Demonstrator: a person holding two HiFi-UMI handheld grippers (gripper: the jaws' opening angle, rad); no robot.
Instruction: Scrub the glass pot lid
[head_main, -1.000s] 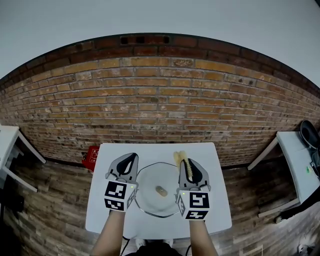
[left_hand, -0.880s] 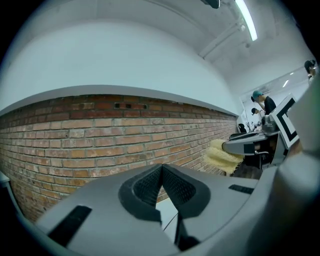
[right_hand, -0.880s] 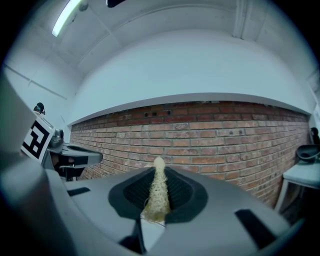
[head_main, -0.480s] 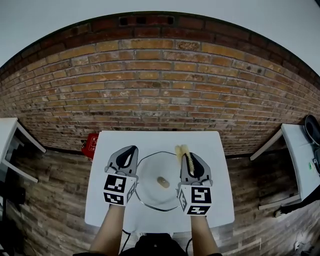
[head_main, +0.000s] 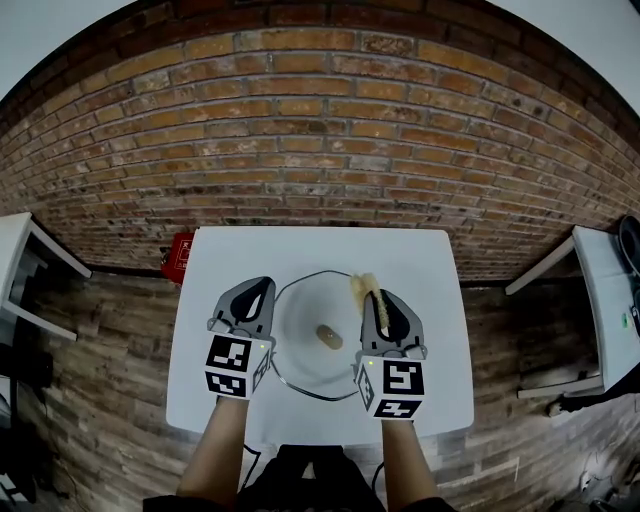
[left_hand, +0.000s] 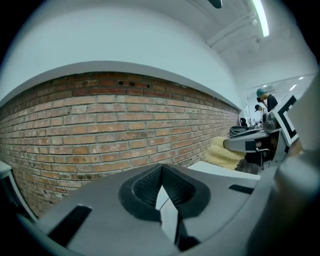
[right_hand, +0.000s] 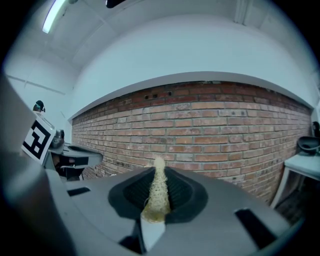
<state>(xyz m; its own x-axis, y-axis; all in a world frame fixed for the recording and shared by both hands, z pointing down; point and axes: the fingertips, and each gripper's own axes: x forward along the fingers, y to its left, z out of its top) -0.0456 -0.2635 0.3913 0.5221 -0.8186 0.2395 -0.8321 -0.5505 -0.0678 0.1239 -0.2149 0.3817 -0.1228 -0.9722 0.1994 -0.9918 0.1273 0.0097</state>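
Note:
A round glass pot lid (head_main: 305, 345) with a small tan knob (head_main: 328, 337) lies flat on the white table (head_main: 320, 255). My left gripper (head_main: 254, 296) hovers at the lid's left rim, its jaws shut with nothing between them (left_hand: 161, 186). My right gripper (head_main: 378, 300) hovers over the lid's right rim, shut on a yellow loofah scrubber (head_main: 363, 292). The scrubber (right_hand: 156, 192) is squeezed thin between the pads and sticks out past the tips. Both grippers point at the brick wall, nearly level.
A brick wall (head_main: 320, 140) stands right behind the table. A red box (head_main: 177, 258) sits on the floor at the table's back left corner. White side tables stand at far left (head_main: 15, 250) and far right (head_main: 605, 300).
Both grippers have sunk toward the table and lid. The head view has tipped down, so table and lid sit lower in the picture. Jaws unchanged.

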